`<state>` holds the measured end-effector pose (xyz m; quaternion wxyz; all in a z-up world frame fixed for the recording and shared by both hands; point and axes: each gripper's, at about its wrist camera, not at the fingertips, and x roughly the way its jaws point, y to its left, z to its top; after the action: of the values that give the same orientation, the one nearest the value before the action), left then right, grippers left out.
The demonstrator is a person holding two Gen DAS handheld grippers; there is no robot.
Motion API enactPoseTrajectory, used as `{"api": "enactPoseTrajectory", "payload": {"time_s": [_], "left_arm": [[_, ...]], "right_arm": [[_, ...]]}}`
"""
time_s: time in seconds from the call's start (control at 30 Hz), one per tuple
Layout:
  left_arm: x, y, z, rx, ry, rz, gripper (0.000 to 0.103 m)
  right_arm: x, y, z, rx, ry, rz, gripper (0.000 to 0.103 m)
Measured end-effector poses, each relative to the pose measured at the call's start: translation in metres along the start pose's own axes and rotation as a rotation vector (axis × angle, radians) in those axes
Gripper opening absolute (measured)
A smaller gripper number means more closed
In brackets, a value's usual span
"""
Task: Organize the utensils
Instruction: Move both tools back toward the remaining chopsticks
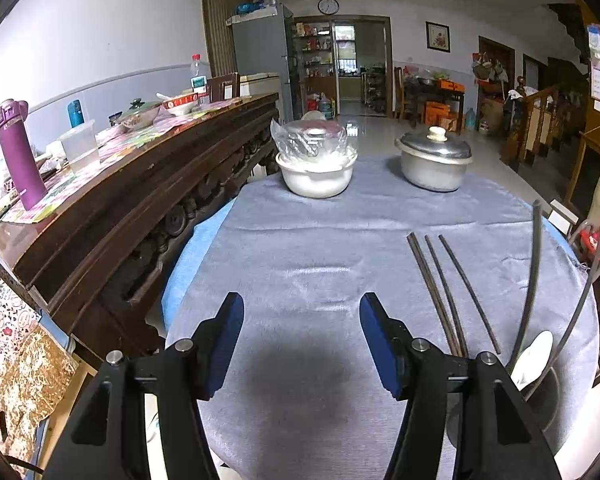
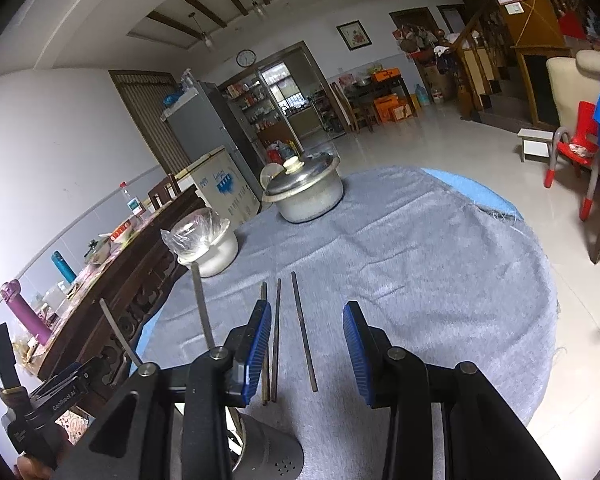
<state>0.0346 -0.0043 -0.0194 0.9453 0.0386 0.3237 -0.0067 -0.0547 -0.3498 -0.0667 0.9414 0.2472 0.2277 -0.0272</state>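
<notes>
While both grippers hang open over the grey tablecloth (image 1: 300, 248) | left gripper (image 1: 302, 344) empty | right gripper (image 2: 307, 350) spread above loose chopsticks (image 2: 303, 330) | metal utensil holder (image 2: 266, 454) just beside chopsticks, two upright inside.

The left gripper (image 1: 302, 332) hangs over the table with its 2 fingers wide apart. The right gripper (image 2: 306, 344) does too.

Both wrist cameras are hovering low over the near edge of the table (image 1: 300, 240), facing across it into the room. The right one is sitting further right, tilting. Both are catching the chopsticks (image 1: 440, 292) (image 2: 296, 328) and pot (image 1: 434, 160) (image 2: 306, 192).
</notes>
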Motion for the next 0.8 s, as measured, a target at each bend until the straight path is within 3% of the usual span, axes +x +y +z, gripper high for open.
{"api": "enactPoseTrajectory", "payload": {"time_s": [0.8], "left_arm": [[0.069, -0.007, -0.006, 0.002, 0.15, -0.001, 0.061]], "right_arm": [[0.062, -0.041, -0.013, 0.073, 0.165, -0.032, 0.04]]}}
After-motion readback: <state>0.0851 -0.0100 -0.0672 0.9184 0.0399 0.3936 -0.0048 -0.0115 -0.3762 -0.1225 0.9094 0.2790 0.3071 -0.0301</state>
